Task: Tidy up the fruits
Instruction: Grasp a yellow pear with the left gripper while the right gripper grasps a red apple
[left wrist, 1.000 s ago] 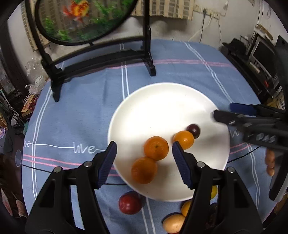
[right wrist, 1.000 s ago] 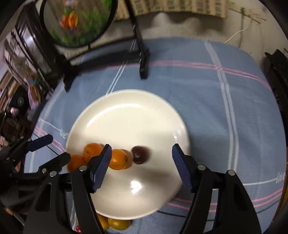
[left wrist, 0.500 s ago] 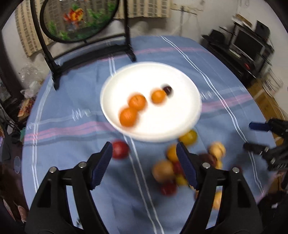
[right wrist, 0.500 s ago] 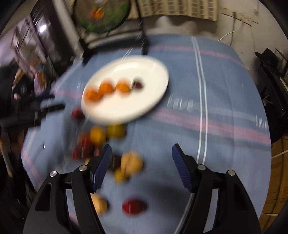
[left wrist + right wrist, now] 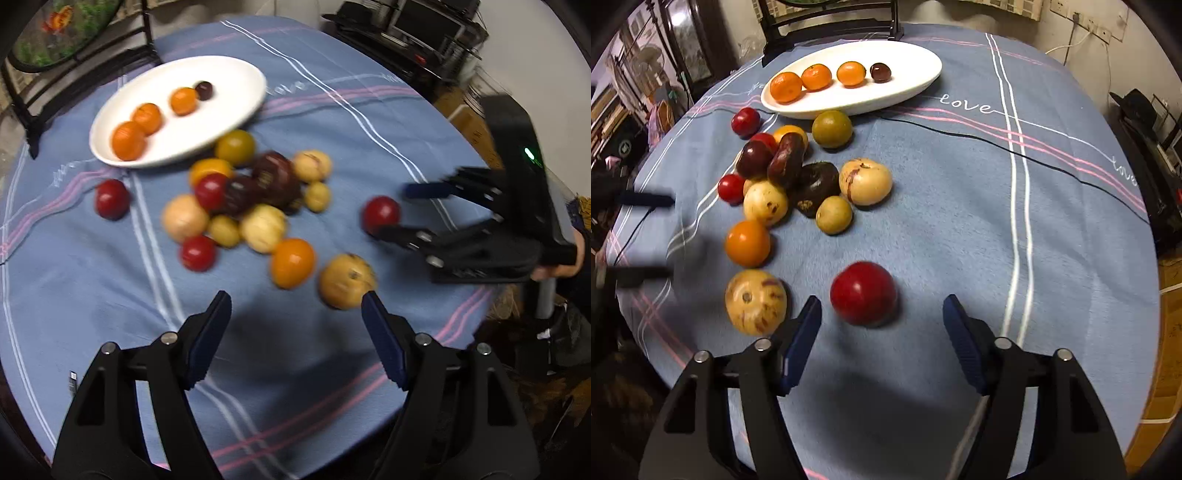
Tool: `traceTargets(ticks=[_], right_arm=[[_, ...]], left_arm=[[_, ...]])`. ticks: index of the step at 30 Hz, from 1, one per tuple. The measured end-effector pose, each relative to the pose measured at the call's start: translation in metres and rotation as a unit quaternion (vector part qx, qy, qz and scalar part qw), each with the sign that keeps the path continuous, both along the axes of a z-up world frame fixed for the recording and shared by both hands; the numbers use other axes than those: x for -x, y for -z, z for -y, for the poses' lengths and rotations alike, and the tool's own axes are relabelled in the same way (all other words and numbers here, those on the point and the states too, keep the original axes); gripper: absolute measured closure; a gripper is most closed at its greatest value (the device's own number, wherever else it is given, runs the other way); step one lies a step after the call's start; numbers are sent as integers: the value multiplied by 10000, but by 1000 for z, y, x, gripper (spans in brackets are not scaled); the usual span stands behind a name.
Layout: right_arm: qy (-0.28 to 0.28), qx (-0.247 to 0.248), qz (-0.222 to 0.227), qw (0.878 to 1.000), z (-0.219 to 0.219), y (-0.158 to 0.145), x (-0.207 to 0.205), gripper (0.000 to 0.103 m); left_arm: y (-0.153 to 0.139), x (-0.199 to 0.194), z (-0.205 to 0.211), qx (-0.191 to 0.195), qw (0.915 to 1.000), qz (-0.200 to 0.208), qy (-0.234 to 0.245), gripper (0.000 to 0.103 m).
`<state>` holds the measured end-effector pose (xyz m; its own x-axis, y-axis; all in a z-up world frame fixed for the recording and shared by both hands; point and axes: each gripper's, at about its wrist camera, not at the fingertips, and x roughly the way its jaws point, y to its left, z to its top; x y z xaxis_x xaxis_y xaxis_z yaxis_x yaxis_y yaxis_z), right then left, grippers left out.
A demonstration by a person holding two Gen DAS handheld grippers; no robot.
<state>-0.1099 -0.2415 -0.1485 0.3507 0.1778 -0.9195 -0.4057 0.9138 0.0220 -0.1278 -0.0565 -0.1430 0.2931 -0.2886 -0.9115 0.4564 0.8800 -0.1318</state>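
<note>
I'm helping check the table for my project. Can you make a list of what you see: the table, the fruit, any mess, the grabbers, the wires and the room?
Surface: round table under a blue cloth with pink and white stripes.
Job's things: white plate holds three oranges and one dark plum; many fruits lie loose on the cloth, among them a red fruit.
Clutter: nothing seen.
Grippers: left gripper open, empty; right gripper empty, jaws closing, red fruit just ahead, untouched.
Cables: black cable across the cloth.
Surroundings: dark stand behind the plate; shelves with electronics.
</note>
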Motion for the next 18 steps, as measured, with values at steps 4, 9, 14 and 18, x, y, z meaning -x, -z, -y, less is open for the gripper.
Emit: traceTargets(ticks=[4, 9, 14, 18], right_arm=[[-168, -197, -107, 9996, -5, 4, -4, 63], [-42, -347, -125, 9993, 5, -7, -1, 63], [114, -553, -237, 9981, 27, -11, -4, 63], [-18, -602, -283, 9978, 30, -11, -2, 63]], left_arm=[[13, 2, 20, 34, 9999, -164, -11, 28], [26, 0, 41, 26, 9995, -273, -127, 28], [37, -6, 51, -13, 9979, -409, -501, 28], [43, -9, 53, -63, 9959, -432, -792, 28]])
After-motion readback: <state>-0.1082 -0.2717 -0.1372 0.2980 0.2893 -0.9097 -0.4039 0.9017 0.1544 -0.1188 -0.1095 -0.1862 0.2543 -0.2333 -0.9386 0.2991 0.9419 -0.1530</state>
